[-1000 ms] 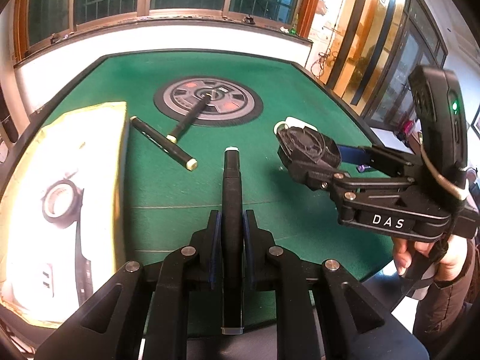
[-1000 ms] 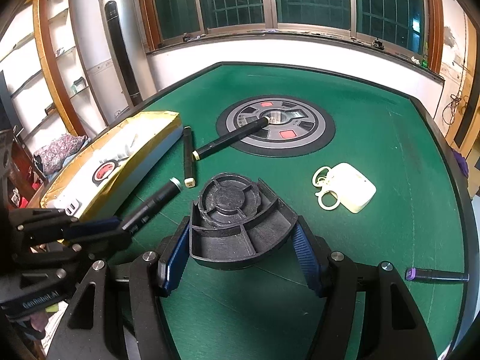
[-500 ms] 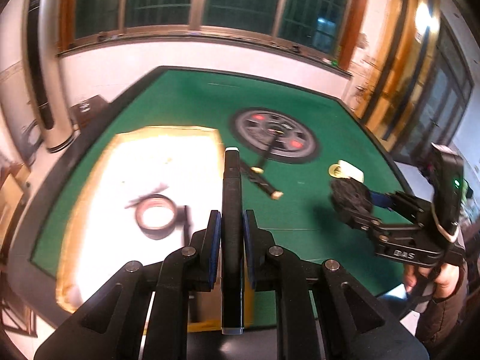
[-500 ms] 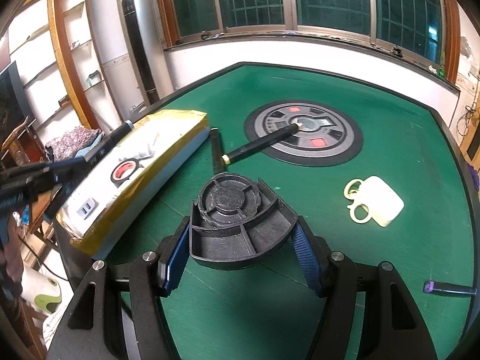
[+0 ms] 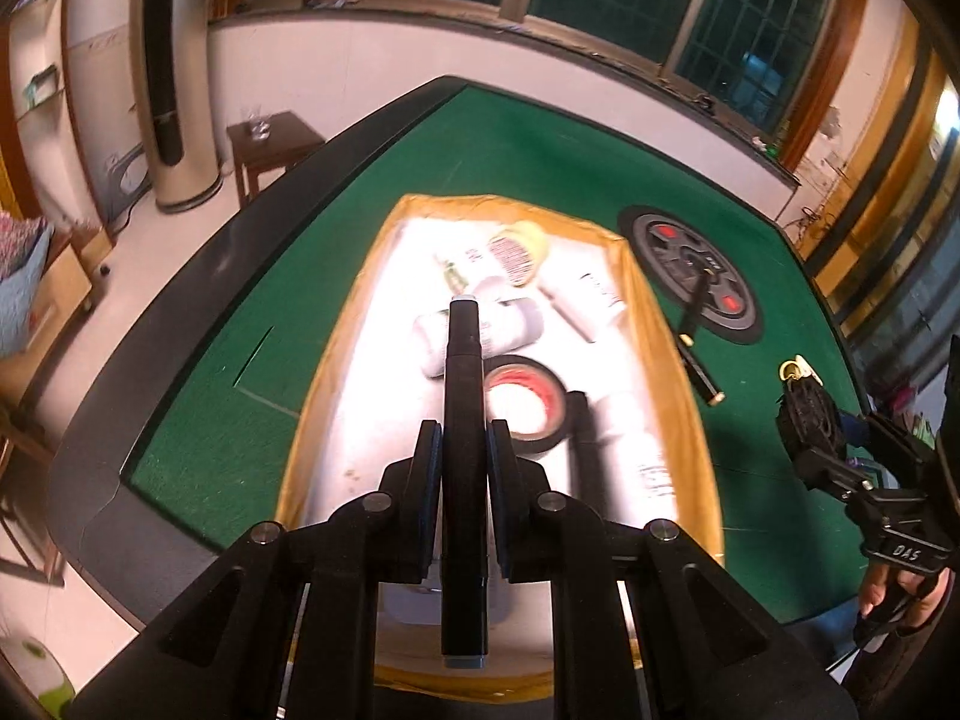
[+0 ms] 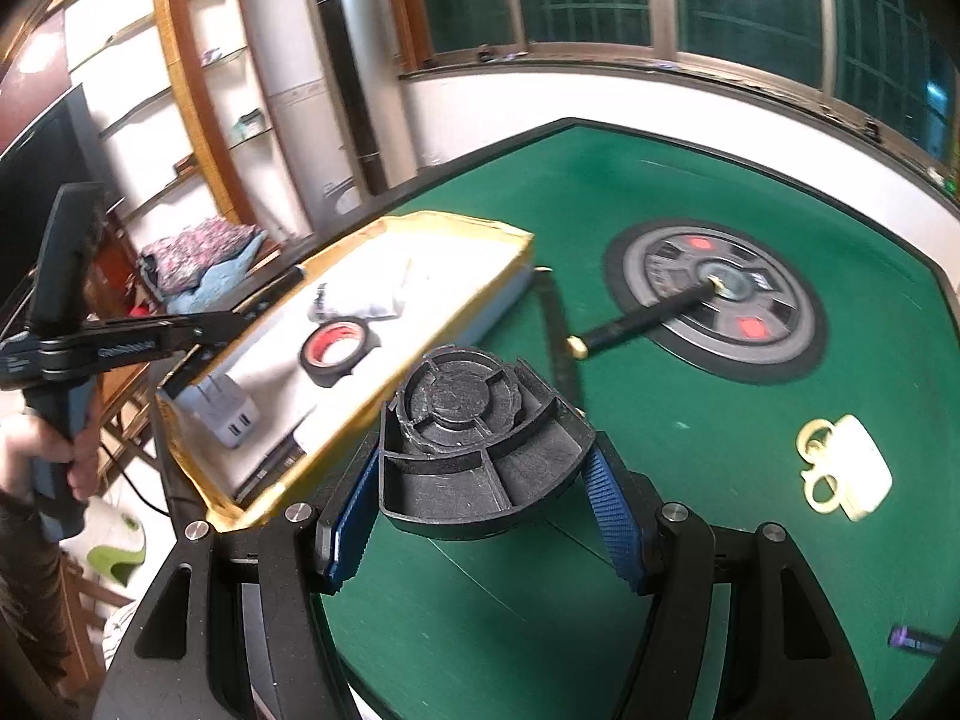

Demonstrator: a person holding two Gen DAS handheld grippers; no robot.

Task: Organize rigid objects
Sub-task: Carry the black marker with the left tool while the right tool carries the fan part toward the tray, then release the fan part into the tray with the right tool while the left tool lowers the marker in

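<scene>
My left gripper (image 5: 463, 450) is shut on a black pen-like stick (image 5: 463, 372) and hangs over the yellow-rimmed tray (image 5: 678, 414). Inside that tray lie a roll of black tape (image 5: 528, 414), white tubes and a round lid. My right gripper (image 6: 480, 480) is shut on a black compartmented plastic piece (image 6: 474, 444), above the green table just right of the tray (image 6: 456, 306). Two black pens lie on the felt: one (image 6: 642, 318) reaches onto the round centre disc, the other (image 6: 558, 336) lies by the tray's edge.
A cream charger case with a ring loop (image 6: 852, 474) and a small purple object (image 6: 912, 639) lie on the felt at the right. The round grey disc (image 6: 720, 306) marks the table's centre. A white plug adapter (image 6: 231, 414) sits in the tray's near corner.
My left gripper has swung left with the stick, from over the felt to above the tray. My right gripper has shifted towards the tray, still holding the black piece.
</scene>
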